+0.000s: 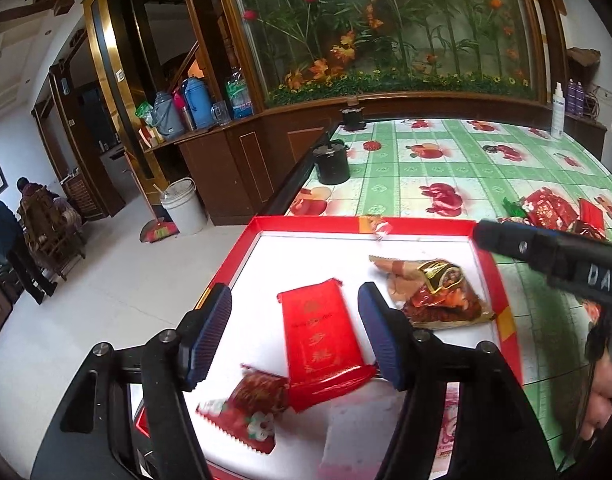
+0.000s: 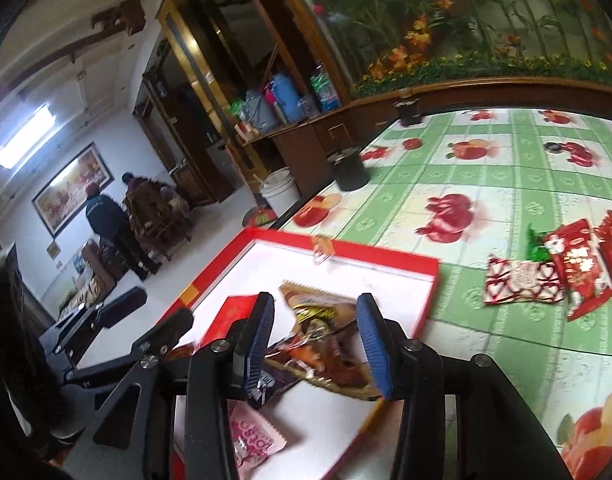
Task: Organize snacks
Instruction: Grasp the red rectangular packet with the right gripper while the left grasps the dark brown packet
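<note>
A red-rimmed white tray (image 1: 262, 225) (image 2: 382, 254) sits at the table's near left corner. In it lie a long red packet (image 1: 322, 332), a dark red packet (image 1: 250, 404), a brown-and-gold packet (image 1: 434, 288) (image 2: 326, 336) and a pink packet (image 2: 254, 436). My left gripper (image 1: 294, 332) is open above the tray, its fingers on either side of the long red packet. My right gripper (image 2: 314, 336) is open over the brown-and-gold packet. Several red packets (image 2: 554, 268) (image 1: 550, 208) lie loose on the table to the right.
The table has a green fruit-print cloth (image 1: 446, 168). Two black pots (image 1: 331, 162) (image 1: 353, 115) stand at its far left edge, a white spray bottle (image 1: 558, 110) at the far right. A white bucket (image 1: 184, 206) stands on the floor. People stand far left.
</note>
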